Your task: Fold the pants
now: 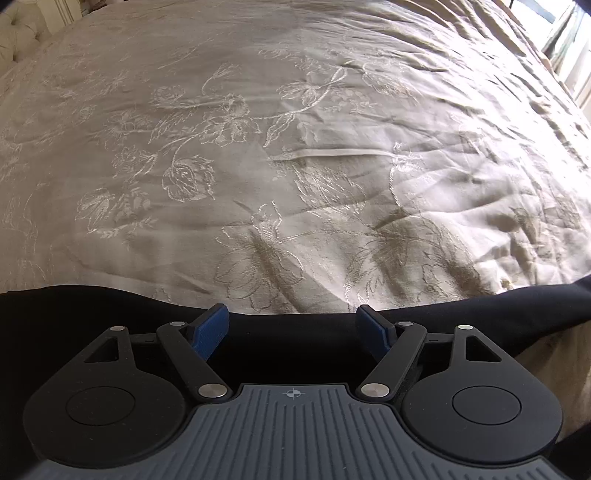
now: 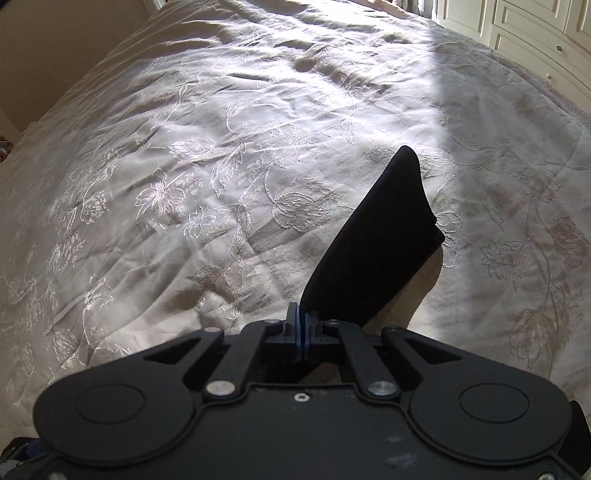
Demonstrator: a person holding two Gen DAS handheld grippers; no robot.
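I am looking across a wide bed that is wearing a cream bedspread embroidered with pale flowers and leaves, rumpled into shallow creases. Sunlight is falling across it in bright patches, with a broad shadow band lying over the far right in the right wrist view. A tufted headboard is showing at the far left corner of the left wrist view, and a bright window is glowing at the far right. In the right wrist view, white panelled cabinet doors are standing beyond the bed, and a tan wall is rising on the left.

My left hand-held gripper is hovering with its blue-padded fingers spread wide, just above the dark pants, which are lying along the near edge of the bed.

My right hand-held gripper is pinching a piece of the pants between pressed-together fingers, and the dark fabric is sticking up above the bedspread, casting a shadow beside it.
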